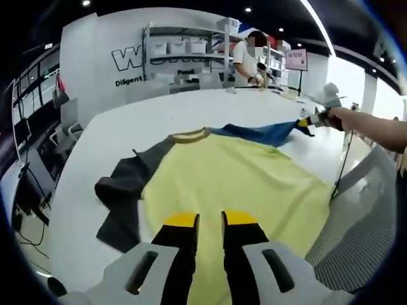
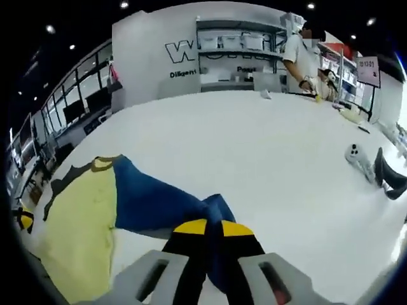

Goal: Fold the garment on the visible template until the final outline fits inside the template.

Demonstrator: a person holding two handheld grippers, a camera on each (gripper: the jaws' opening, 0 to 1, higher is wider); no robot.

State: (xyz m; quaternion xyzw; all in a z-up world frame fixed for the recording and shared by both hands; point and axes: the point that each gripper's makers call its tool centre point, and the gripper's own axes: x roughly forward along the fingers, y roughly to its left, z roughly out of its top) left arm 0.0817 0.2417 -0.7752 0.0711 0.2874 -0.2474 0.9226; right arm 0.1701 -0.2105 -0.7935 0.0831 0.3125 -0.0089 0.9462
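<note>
A yellow T-shirt with an olive collar lies flat on the white table. Its grey sleeve spreads to the left and its blue sleeve stretches to the right. My left gripper hovers over the shirt's near part, jaws a narrow gap apart, with yellow cloth showing between them. My right gripper is shut on the end of the blue sleeve, pulling it out sideways; it appears from afar as the right gripper. The left gripper peeks in at the shirt's far edge.
A grey mesh chair stands at the table's right edge. A white object and a dark one lie on the table beyond the sleeve. A person works at the far end, before shelves.
</note>
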